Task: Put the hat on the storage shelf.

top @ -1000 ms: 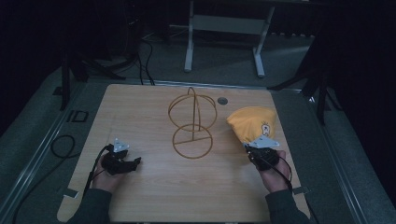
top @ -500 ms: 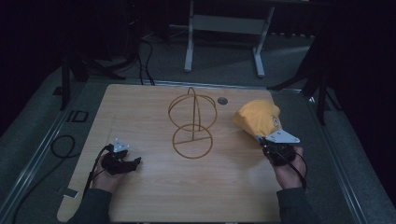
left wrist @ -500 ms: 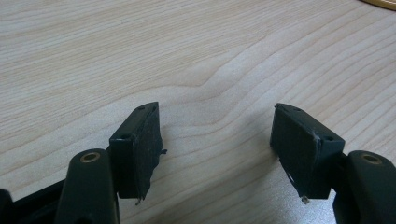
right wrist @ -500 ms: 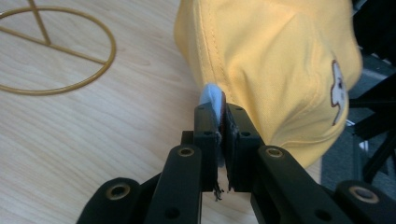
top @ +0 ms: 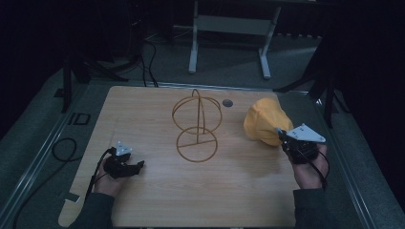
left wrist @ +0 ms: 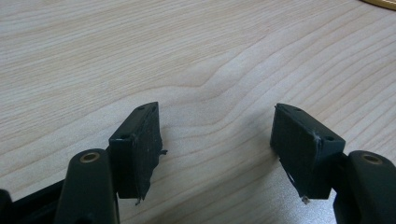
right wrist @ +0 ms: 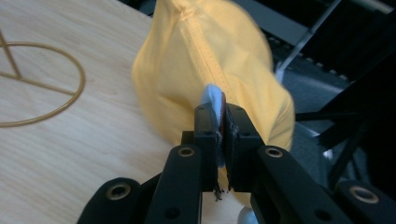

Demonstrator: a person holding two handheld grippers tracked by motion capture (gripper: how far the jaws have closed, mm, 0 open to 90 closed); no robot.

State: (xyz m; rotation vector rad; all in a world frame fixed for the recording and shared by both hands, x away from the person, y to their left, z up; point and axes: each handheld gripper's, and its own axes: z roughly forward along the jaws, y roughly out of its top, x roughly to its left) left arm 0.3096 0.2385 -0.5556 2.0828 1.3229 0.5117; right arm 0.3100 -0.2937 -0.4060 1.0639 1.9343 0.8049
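Your right gripper, clamped on the edge of the yellow cap, has lifted and drawn toward the table's right edge. The cap has come up with it, its crown now tipped left toward the wire stand.

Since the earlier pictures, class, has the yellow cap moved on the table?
Yes. The yellow cap, clamped in the right hand-held gripper, has lifted and shifted slightly right, away from the gold wire stand, which has stayed put.

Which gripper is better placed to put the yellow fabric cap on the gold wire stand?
Right. The right gripper is shut on the yellow fabric cap, beside the gold wire stand; the left gripper is open over bare wood.
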